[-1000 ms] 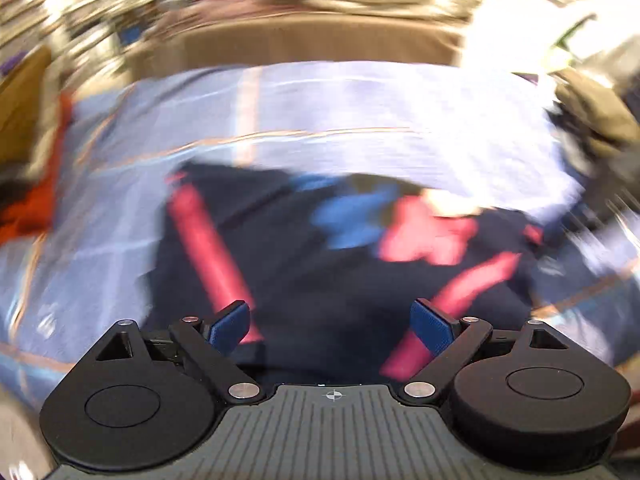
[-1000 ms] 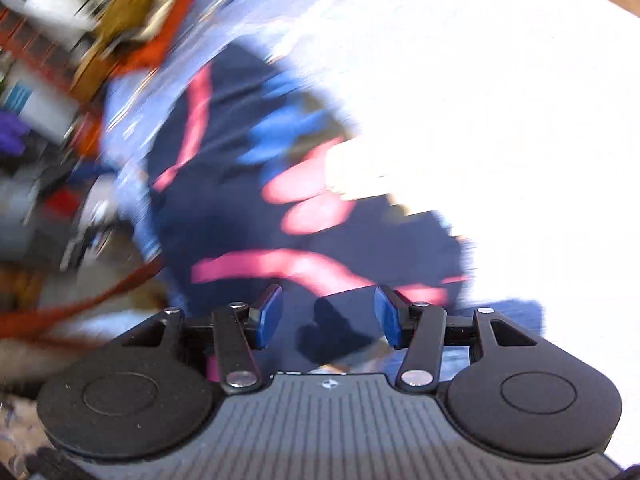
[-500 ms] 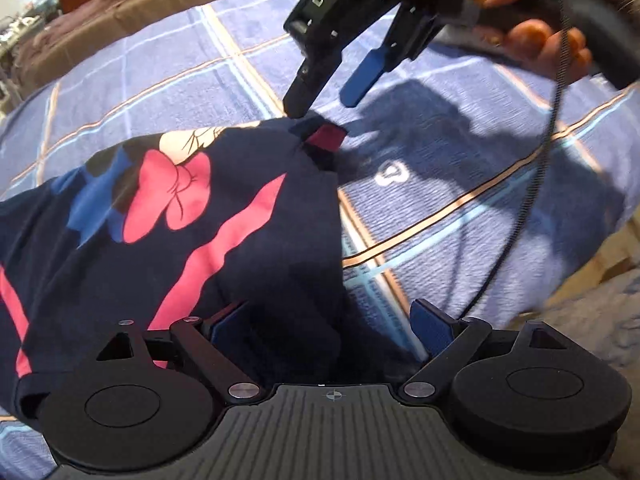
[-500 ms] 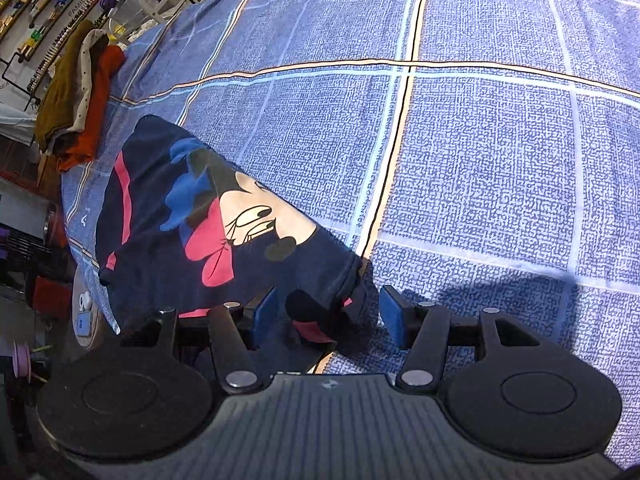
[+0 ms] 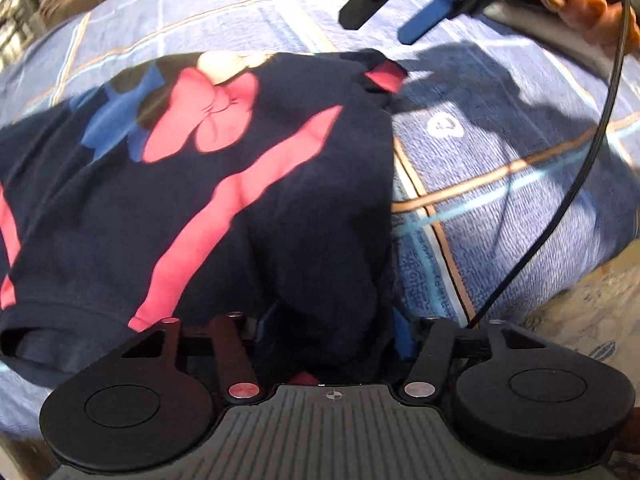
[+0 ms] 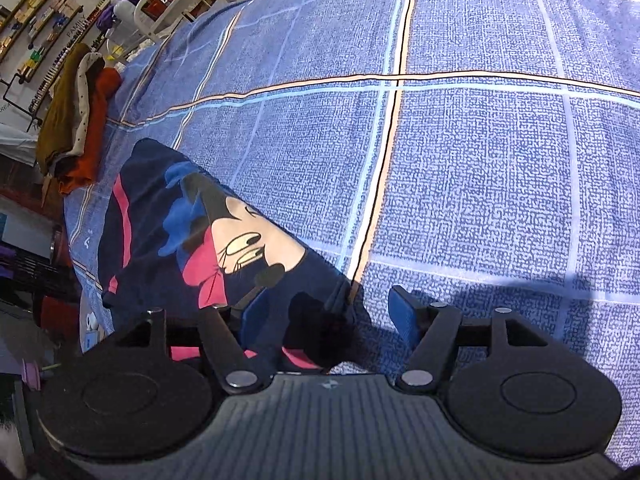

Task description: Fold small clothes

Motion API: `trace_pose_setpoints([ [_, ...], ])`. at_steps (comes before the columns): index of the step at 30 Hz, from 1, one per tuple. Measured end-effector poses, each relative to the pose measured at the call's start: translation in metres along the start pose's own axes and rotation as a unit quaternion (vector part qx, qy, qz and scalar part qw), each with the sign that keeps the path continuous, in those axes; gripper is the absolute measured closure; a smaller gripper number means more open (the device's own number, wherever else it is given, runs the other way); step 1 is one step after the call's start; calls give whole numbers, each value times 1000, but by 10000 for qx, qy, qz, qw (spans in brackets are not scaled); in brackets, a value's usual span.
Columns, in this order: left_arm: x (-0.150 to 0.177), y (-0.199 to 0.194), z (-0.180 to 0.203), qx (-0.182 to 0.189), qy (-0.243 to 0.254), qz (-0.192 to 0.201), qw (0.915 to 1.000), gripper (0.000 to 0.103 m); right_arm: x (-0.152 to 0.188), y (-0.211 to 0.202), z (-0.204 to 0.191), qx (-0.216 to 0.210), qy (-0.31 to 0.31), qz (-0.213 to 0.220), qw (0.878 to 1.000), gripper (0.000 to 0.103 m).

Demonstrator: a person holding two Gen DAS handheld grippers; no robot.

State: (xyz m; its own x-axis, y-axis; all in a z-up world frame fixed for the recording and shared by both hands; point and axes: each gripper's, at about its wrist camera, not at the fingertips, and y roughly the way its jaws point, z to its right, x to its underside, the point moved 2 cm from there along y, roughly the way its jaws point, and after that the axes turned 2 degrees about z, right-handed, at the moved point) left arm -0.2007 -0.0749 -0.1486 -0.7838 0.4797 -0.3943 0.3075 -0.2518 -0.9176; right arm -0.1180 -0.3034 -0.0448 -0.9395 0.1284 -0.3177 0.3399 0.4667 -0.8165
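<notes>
Right wrist: shirt (image 6: 200, 236) lengthwise leftward, away.

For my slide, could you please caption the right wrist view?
Open right gripper at the corner of a navy cartoon shirt on a blue checked bedspread.

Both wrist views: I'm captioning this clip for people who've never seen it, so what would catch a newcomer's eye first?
The navy cartoon-mouse T-shirt with pink bow and stripes lies on the blue checked bedspread. The left gripper has a bunched fold of it between its fingers; the right gripper stands open at the shirt's corner. A heap of mustard and orange clothes sits at the far left edge.
</notes>
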Motion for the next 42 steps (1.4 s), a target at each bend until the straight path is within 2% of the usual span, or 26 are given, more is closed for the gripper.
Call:
trace_pose_setpoints([
  [4,1,-3,-25,412,-671,-11,9969,1,-2,22,-5,-91,-149,-256,9995,30],
  [7,2,-3,-41,695,-1136,-17,9911,5,8,47,-3,-112,-33,-717,9974,28],
  [9,3,-3,-49,843,-1396,-28,9866,8,15,48,-5,-76,-176,-544,9983,28],
  [10,4,-2,-53,898,-1495,-34,9847,9,16,48,-6,-37,-160,-497,9986,32],
  [11,4,-3,-56,944,-1578,-39,9829,11,17,45,-6,30,-108,-458,9989,53],
  [13,4,-4,-60,1030,-1698,-52,9801,16,18,44,-6,-306,123,-634,9974,90],
  [15,4,-6,-65,1145,-1862,-82,9758,25,18,38,-9,-352,237,-590,9974,90],
  [17,4,-12,-72,1245,-1981,-67,9722,29,15,30,-15,-437,294,-539,9972,90],
  [20,2,-28,-82,1207,-1966,57,9730,34,4,17,-27,-891,742,-453,9922,90],
  [22,2,-47,-96,1159,-2009,237,9724,33,-9,9,-45,-1256,908,-349,9873,90],
  [26,8,-88,-141,952,-2403,661,9638,34,-42,8,-94,-1920,1094,-225,9750,90],
  [30,17,-121,-202,553,-2696,912,9571,35,-75,34,-151,-2350,1014,-215,9664,90],
  [34,17,-131,-255,90,-2759,877,9571,33,-101,76,-208,-2143,591,-184,9748,90],
  [36,20,-136,-288,-13,-2869,879,9539,32,-112,96,-227,-2066,532,-196,9768,90],
  [38,22,-130,-308,-47,-2984,802,9510,31,-119,116,-239,-1884,464,-234,9807,90],
  [40,24,-124,-328,-84,-3004,693,9513,31,-124,137,-244,-1651,470,-323,9846,90],
  [42,26,-115,-341,-136,-3012,551,9519,27,-128,156,-248,-1446,563,-396,9871,90],
])
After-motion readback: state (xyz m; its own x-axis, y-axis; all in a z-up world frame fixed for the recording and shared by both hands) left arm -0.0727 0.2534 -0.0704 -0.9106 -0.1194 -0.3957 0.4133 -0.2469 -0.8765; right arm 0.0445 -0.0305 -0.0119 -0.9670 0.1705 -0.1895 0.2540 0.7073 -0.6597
